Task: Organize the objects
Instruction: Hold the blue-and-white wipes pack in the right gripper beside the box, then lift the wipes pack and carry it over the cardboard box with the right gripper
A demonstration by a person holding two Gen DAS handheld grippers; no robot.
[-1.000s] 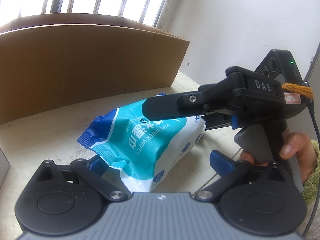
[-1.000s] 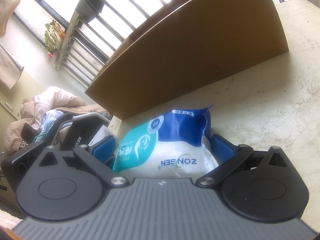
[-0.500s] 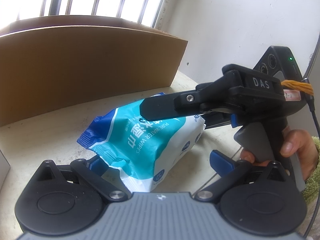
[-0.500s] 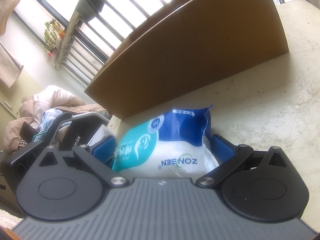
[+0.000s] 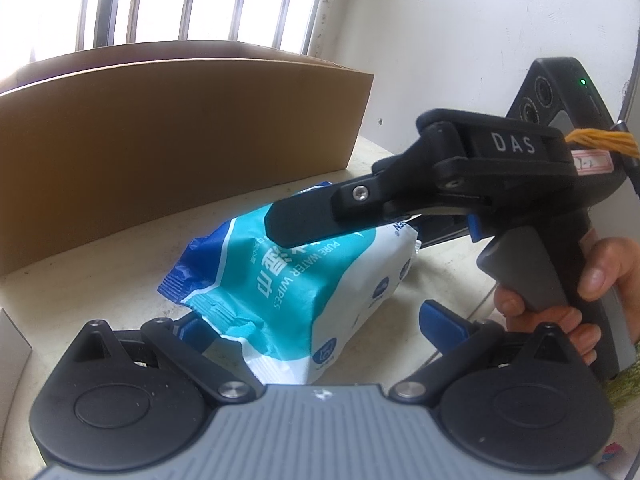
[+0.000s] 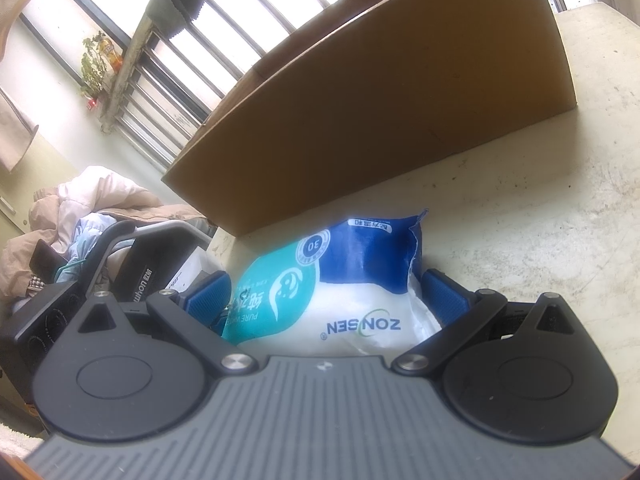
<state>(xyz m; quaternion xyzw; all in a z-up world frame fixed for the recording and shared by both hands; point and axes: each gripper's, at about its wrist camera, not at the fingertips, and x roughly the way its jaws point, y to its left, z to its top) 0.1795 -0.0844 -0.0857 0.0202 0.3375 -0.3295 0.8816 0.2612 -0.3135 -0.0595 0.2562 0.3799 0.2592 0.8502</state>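
Observation:
A teal, blue and white pack of wet wipes [image 5: 304, 292] lies tilted over the pale table [image 5: 100, 280] in front of a cardboard box [image 5: 180, 132]. My right gripper [image 6: 326, 298] is turned on its side and shut on the far end of the wipes pack [image 6: 320, 292], with a blue pad against each face. In the left wrist view its upper finger [image 5: 320, 216] lies across the pack's top. My left gripper [image 5: 318, 324] is open around the near end; its left pad touches the wrapper and its right pad stands apart.
The cardboard box [image 6: 380, 100] runs along the back by a barred window. A white box edge [image 5: 12, 344] shows at the left. A hand [image 5: 600, 276] holds the right gripper's handle. A pile of clothes [image 6: 80, 208] lies beyond the table's edge.
Hardly anything has moved. The left wrist view has tilted slightly upward, and the pack stays held between both grippers as before.

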